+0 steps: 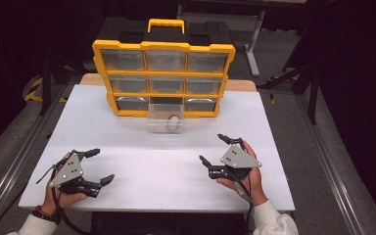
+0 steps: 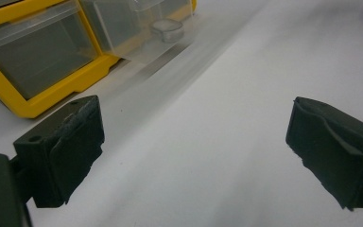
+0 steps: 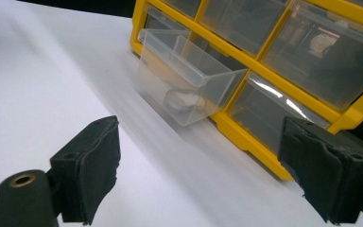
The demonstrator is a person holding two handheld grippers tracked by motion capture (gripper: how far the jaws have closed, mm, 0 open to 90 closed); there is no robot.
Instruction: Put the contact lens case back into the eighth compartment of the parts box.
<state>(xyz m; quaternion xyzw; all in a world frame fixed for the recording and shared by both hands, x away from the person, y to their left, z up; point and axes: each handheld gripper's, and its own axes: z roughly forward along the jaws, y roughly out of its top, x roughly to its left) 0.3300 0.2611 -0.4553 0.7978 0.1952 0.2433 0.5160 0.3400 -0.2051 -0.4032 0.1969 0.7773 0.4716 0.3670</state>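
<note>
Yellow organizer stands upright at the far side of the white table, clear drawers facing the person. The bottom-middle drawer is pulled partway out, its front resting forward on the table so the inside is reachable from above. A small round object, pale and ring-like, lies on the drawer floor; too blurred to identify. Left gripper rests near the table's front left, jaws wide apart, nothing between them; likely parked out of the way. Right gripper sits at front right, well apart from the drawer, jaws spread and empty, angled toward the drawer in its own view. Judgement: both hands are free, and the open drawer with its contents is the work in hand.
</note>
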